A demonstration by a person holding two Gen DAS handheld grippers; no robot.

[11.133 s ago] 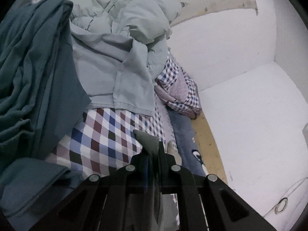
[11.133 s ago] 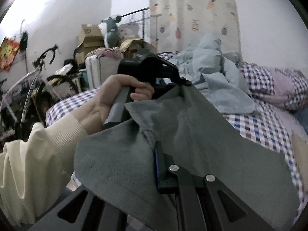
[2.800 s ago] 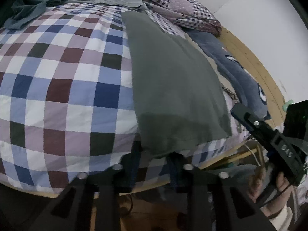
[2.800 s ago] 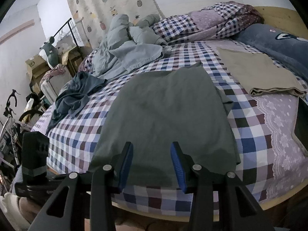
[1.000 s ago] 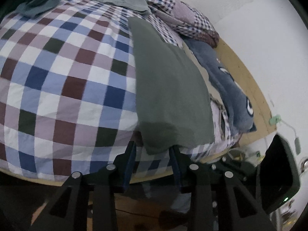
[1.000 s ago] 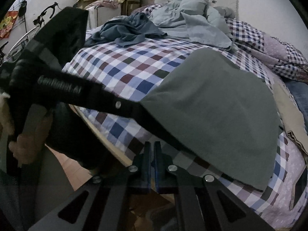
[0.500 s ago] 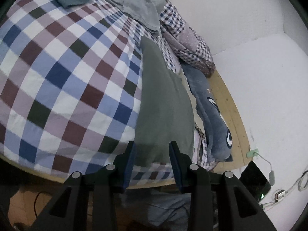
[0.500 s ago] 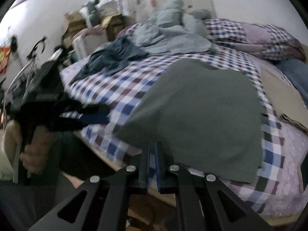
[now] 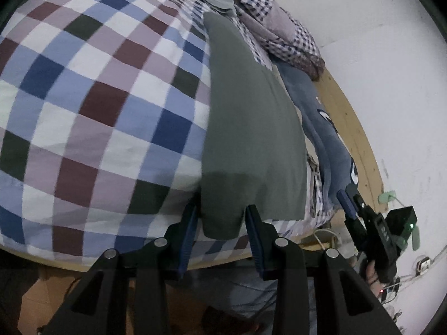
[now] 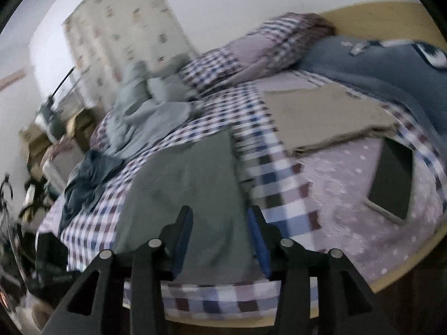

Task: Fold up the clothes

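Observation:
A dark green garment (image 9: 245, 117) lies flat on the checked bed (image 9: 97, 97), and its near hem hangs over the bed's edge. My left gripper (image 9: 222, 217) is open at that edge, with the garment's near left corner hanging between its blue pads (image 9: 188, 223), not pinched. A hand holds my right gripper (image 9: 349, 203) past the garment's right corner. In the blurred right wrist view the right gripper (image 10: 220, 220) is open, its fingers astride the near edge of the green garment (image 10: 184, 184).
A folded tan garment (image 10: 329, 117) and a dark flat rectangle (image 10: 391, 184) lie right of the green one. A blue plush cushion (image 10: 377, 64) runs along the wooden bed frame (image 9: 349, 128). Pale grey clothes (image 10: 151, 111) and a dark teal garment (image 10: 86, 178) are piled at the far left.
My right gripper has opened and swung from the garment's left side to its near right edge. The left gripper stays open and has closed in on the hem corner.

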